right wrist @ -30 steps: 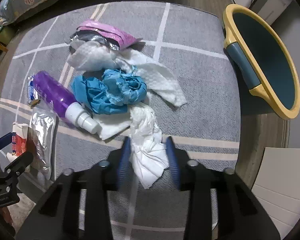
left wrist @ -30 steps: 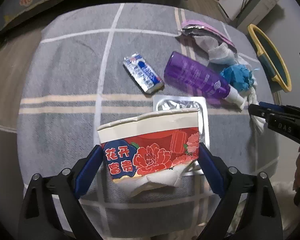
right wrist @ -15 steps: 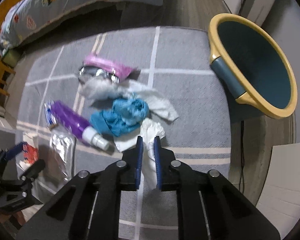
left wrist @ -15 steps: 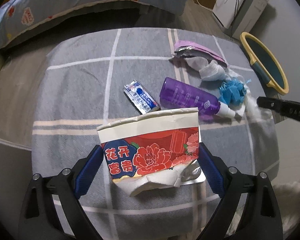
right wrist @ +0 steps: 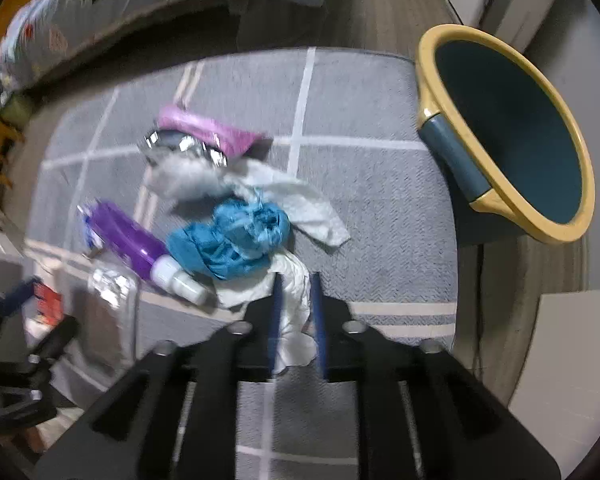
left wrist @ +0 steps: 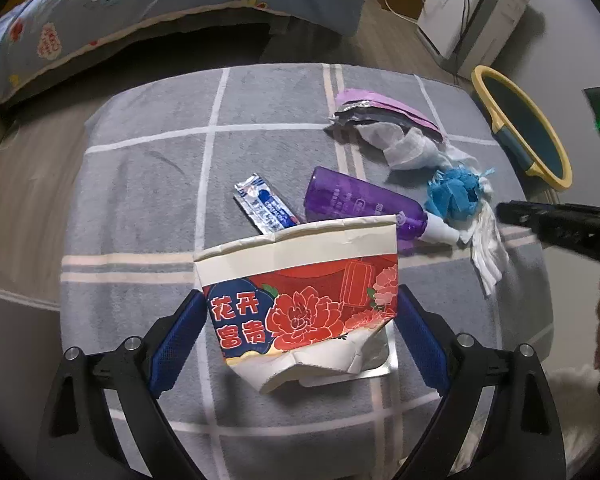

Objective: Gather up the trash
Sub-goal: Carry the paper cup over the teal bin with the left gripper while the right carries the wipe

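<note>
Since the earlier frame our right gripper (right wrist: 295, 312) jaws have just been opening — white tissue (right wrist: 296, 320) between them; left gripper (left wrist: 298, 320) is clamped on the crushed paper cup (left wrist: 300, 300).

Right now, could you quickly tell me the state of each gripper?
Left gripper: closed on the crushed paper cup.
Right gripper: jaws have just been opening, white tissue between them; grip unclear.

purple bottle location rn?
Purple bottle lies on the grey rug, left-wrist view centre, between the blue-white sachet and blue crumpled rag.
</note>
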